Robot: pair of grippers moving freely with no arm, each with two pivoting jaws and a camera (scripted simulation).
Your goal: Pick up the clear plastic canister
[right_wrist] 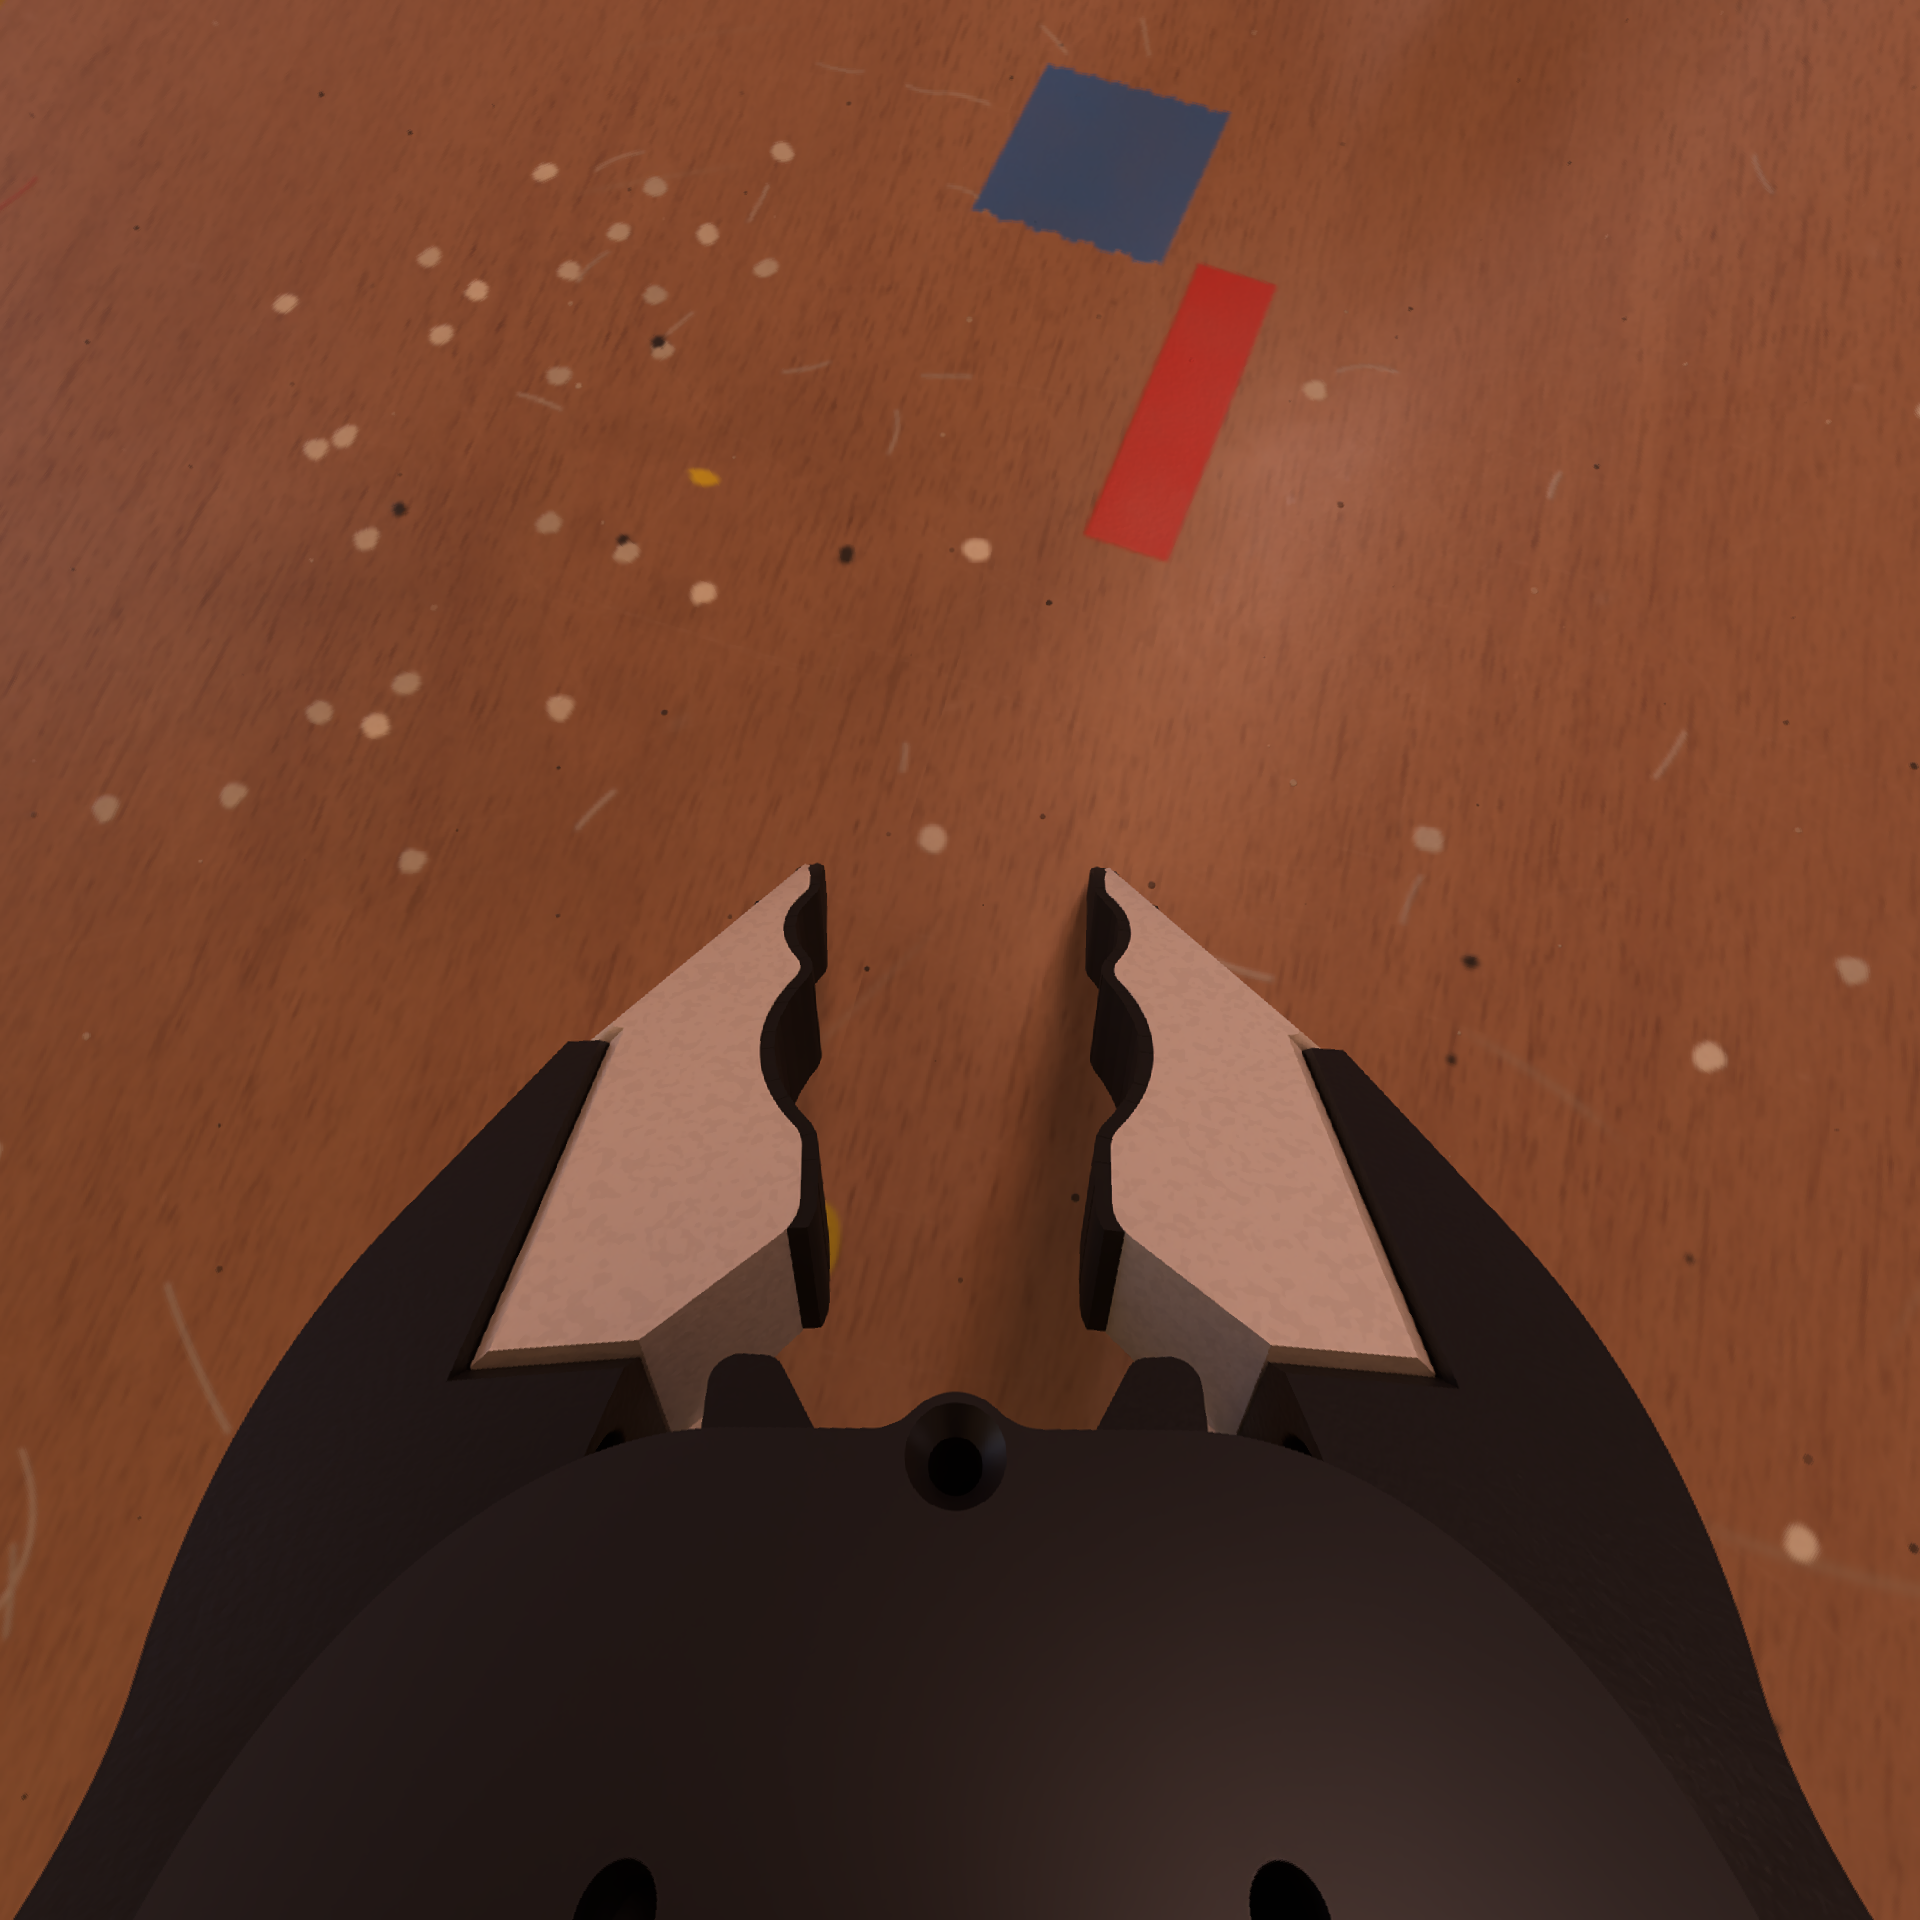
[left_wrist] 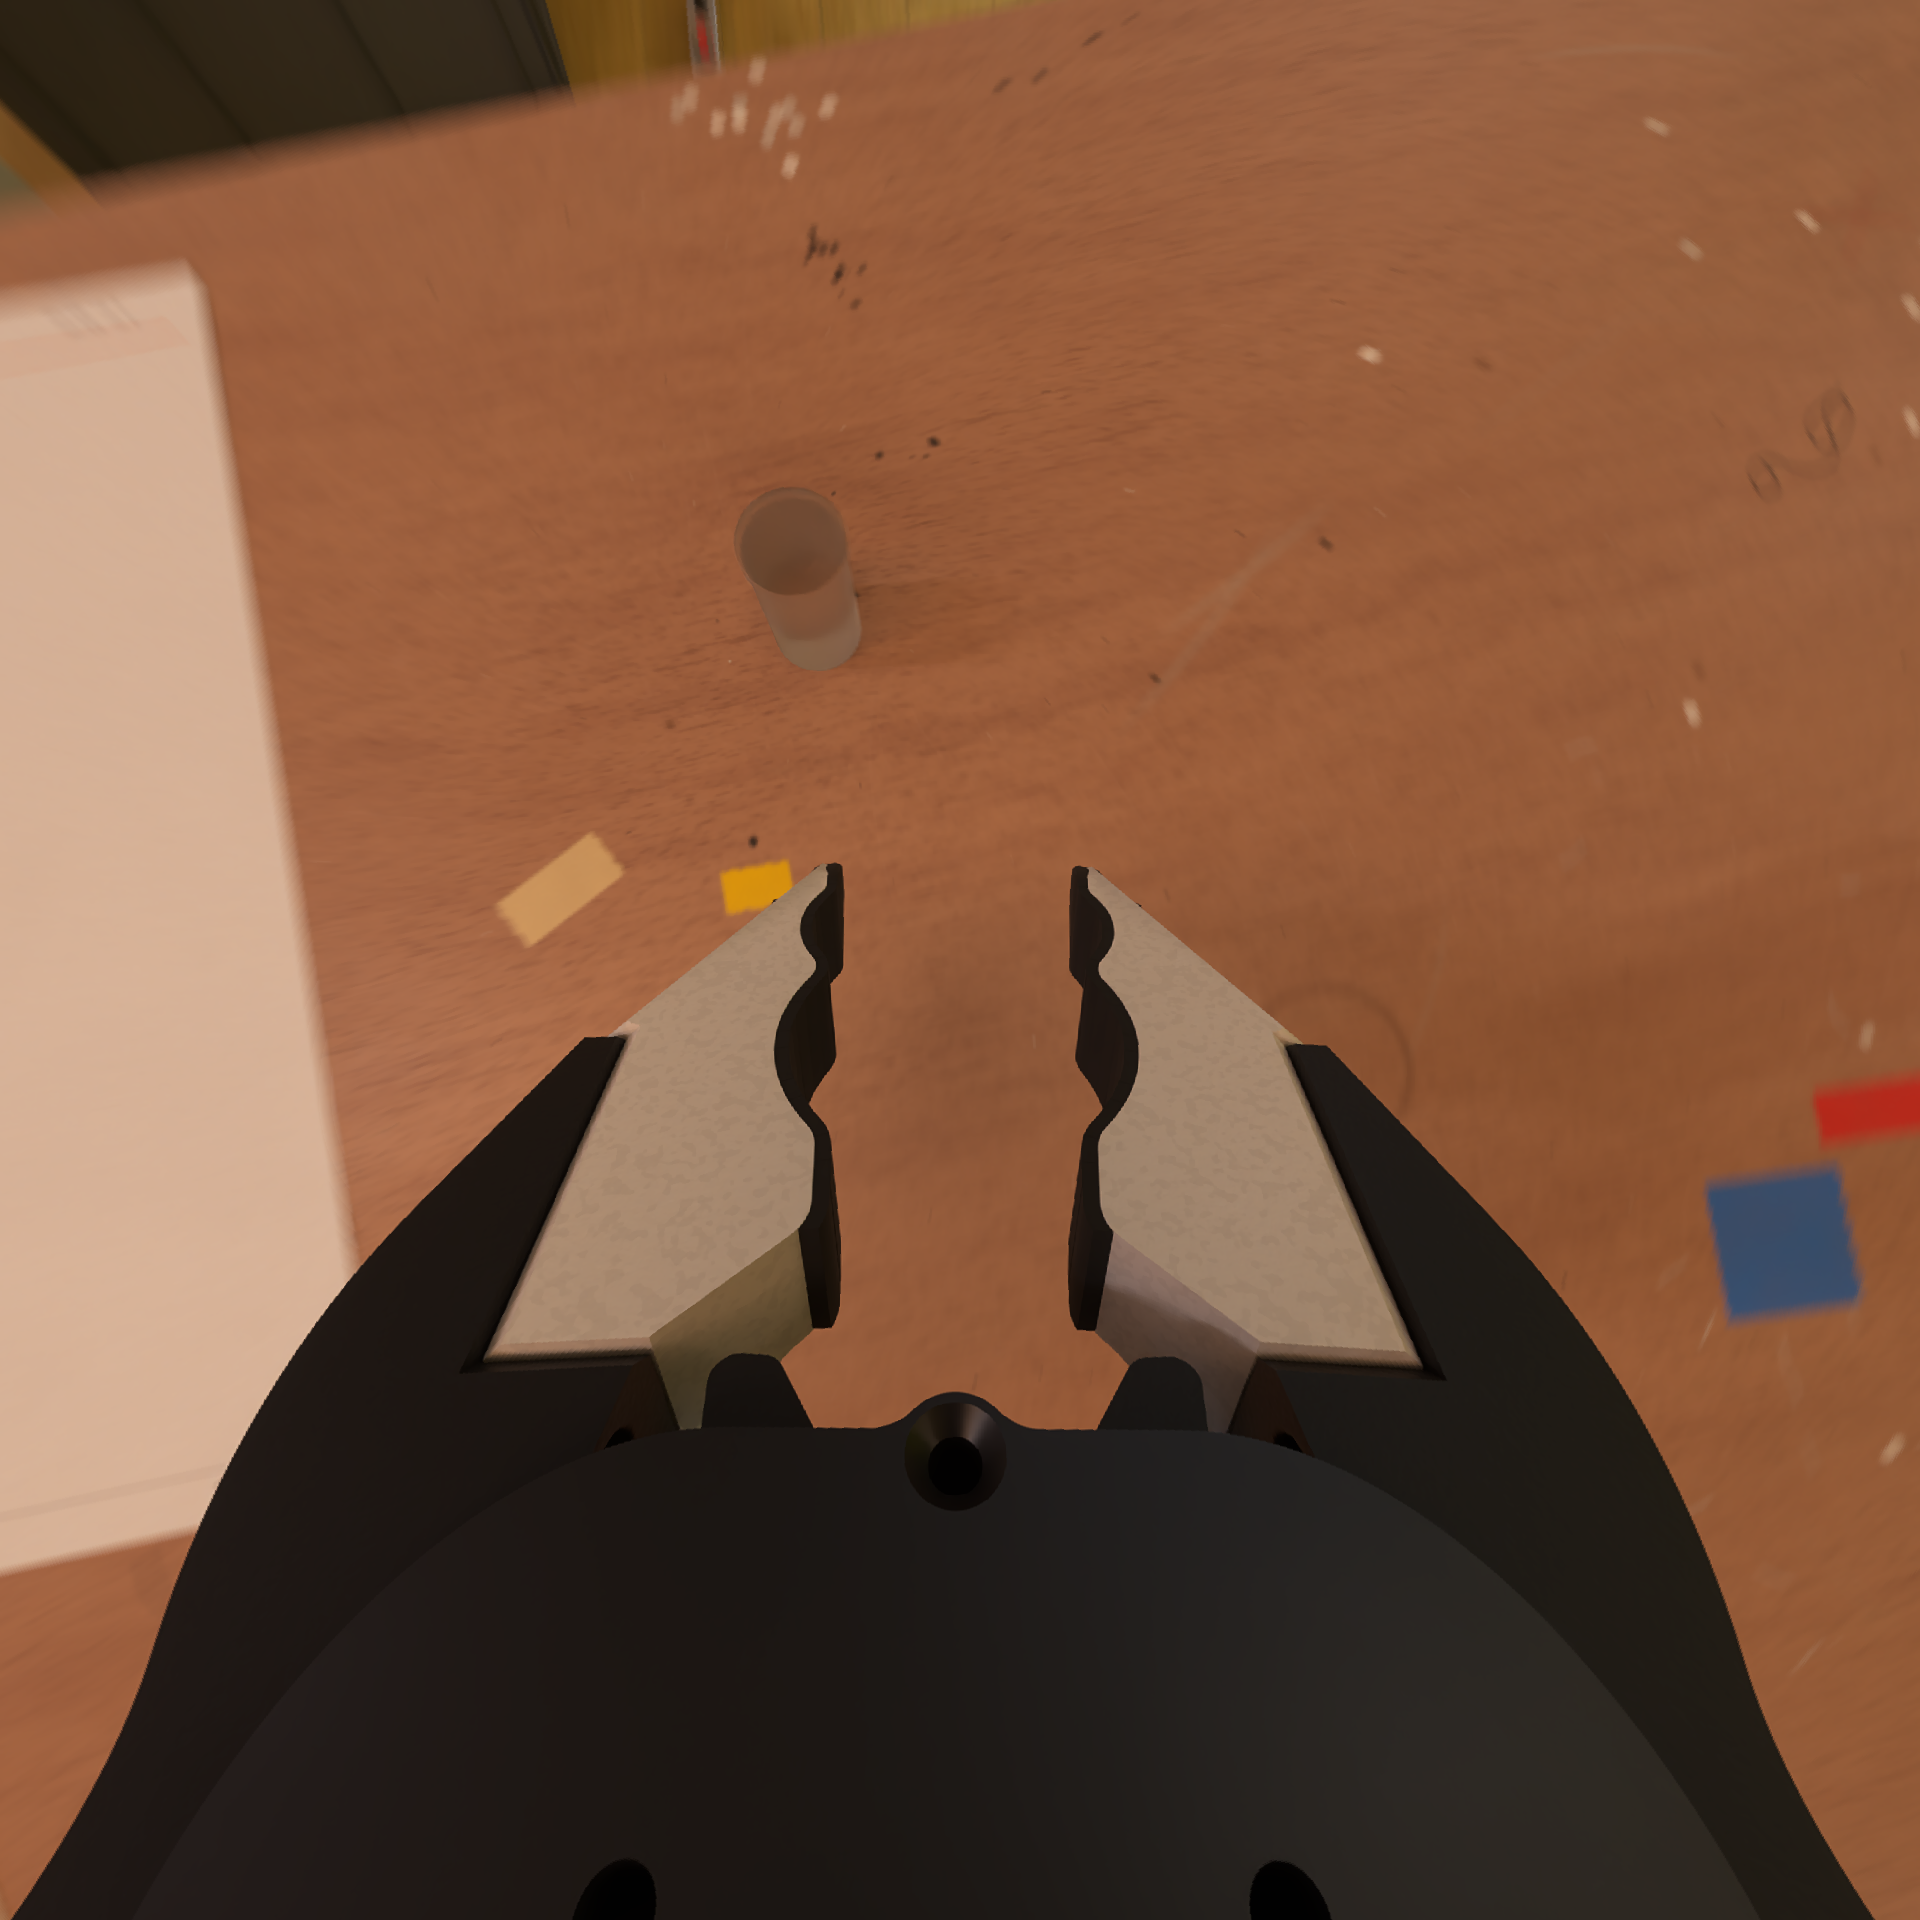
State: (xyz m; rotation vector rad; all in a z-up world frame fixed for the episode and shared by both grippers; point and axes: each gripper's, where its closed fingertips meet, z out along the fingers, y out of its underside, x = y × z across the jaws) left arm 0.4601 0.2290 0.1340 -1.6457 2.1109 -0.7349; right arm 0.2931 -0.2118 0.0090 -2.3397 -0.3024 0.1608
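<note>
A small clear plastic canister [left_wrist: 798,578] stands upright on the brown wooden table [left_wrist: 1247,520], open mouth up, in the left wrist view. It is ahead of my left gripper [left_wrist: 956,871] and a little to its left, well clear of the fingertips. The left gripper is open and empty, above the table. My right gripper [right_wrist: 954,871] is open and empty over bare table [right_wrist: 1558,727]. The canister does not show in the right wrist view.
A large white box [left_wrist: 135,831] lies along the left side. Flat patches lie on the table: tan [left_wrist: 559,889], yellow [left_wrist: 754,885], blue [left_wrist: 1782,1242] and red [left_wrist: 1870,1107]. The blue patch [right_wrist: 1103,161] and red patch [right_wrist: 1182,410] lie ahead of the right gripper. The table's far edge shows at top left.
</note>
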